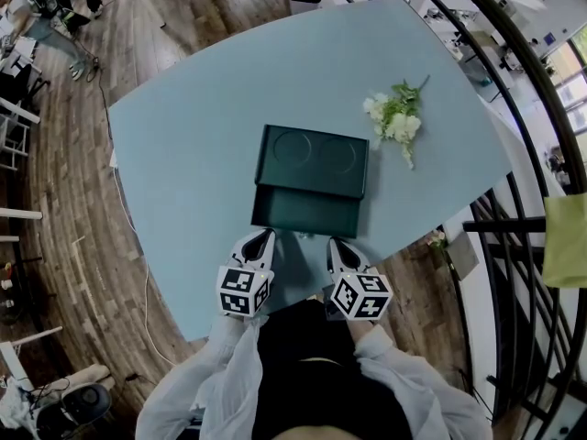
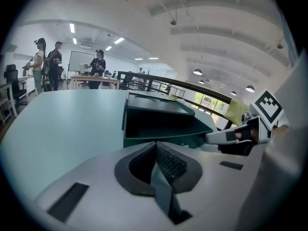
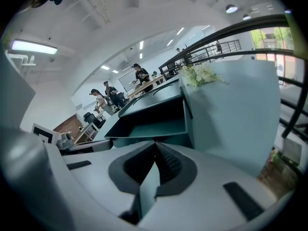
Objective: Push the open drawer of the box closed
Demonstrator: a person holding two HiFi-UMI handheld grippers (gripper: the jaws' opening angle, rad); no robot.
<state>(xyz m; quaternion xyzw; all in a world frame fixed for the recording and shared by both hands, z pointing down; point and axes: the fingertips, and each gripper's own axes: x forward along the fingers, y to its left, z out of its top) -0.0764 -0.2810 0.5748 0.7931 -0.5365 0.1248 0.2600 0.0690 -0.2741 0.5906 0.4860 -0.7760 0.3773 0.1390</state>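
Sitting mid-way across the pale blue table [image 1: 183,154], the dark green rectangular box [image 1: 314,159] has its open drawer [image 1: 305,211] sticking out toward the near edge, where the left gripper [image 1: 263,238] and right gripper [image 1: 336,244] sit just beside its front, each with jaws pressed together on nothing.
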